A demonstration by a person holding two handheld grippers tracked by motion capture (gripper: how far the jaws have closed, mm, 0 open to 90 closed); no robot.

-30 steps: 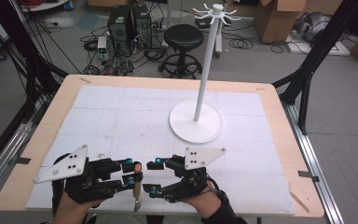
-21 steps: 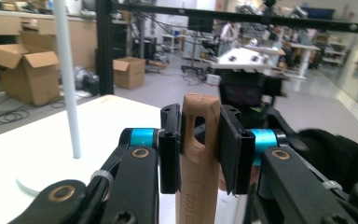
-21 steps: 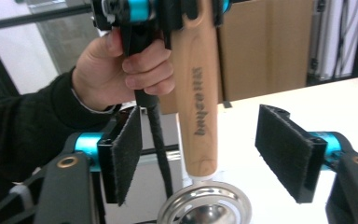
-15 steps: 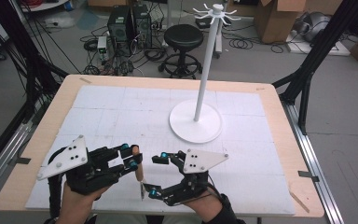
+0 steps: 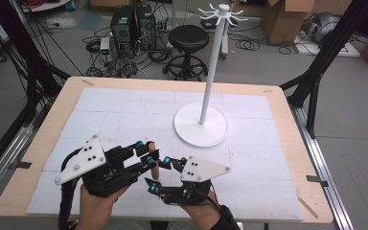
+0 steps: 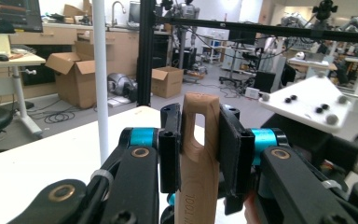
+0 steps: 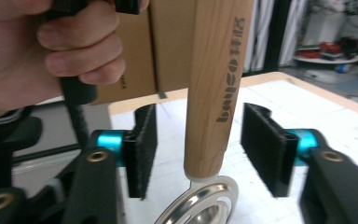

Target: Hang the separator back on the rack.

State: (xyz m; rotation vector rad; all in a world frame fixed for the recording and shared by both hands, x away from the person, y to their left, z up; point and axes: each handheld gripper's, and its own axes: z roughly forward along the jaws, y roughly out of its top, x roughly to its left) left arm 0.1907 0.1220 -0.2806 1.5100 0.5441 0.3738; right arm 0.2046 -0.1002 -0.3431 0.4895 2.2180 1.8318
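1. High view: we see the left gripper (image 5: 148, 153) and the right gripper (image 5: 155, 175) close together over the near edge of the white-covered wooden table (image 5: 287, 124). Between them a slim wooden-handled utensil (image 5: 154, 165) stands roughly upright. Farther back on the table stands the tall white hook stand with a round base (image 5: 202, 125), well apart from both grippers.

2. Left gripper view: this view adds the grip. Both black pads (image 6: 169, 154) are pressed against the top of the wooden handle (image 6: 199, 158), which has an oblong slot through its end. The stand's white pole (image 6: 100, 79) rises behind, to the left.

3. Right gripper view: here we see the handle's lower end (image 7: 214, 88), printed lettering along it, and a metal ring-shaped head (image 7: 205, 205) below. The right jaws have just been closing; the handle hangs between the pads (image 7: 142, 147), with a gap on each side. The person's left hand (image 7: 42, 51) shows at upper left.
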